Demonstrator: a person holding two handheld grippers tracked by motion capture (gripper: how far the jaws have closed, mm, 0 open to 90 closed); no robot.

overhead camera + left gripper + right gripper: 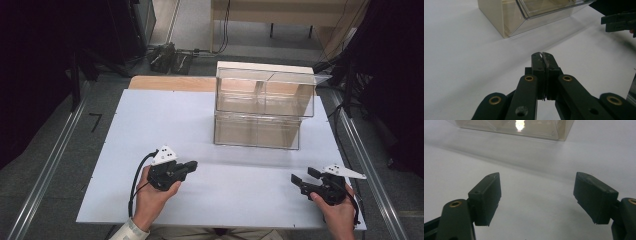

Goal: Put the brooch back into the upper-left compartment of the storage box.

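A clear plastic two-tier box [262, 102] stands at the back middle of the white table [150, 125]; its lower corner shows in the left gripper view [509, 22] and its base edge in the right gripper view [524, 130]. My left gripper [192, 165] rests low at the front left, held in a hand, pointing right, its jaws pressed together with nothing between them [542, 54]. At the front right my right gripper [303, 178] points left with its jaws wide apart and empty [537, 192]. In the left gripper view, the right gripper [617, 22] appears far off at the top right.
A wooden board [170, 82] lies behind the white surface. Metal rails [55, 160] run along both sides of the table. Cables and pedals [170, 57] sit on the floor beyond, with dark curtains to either side.
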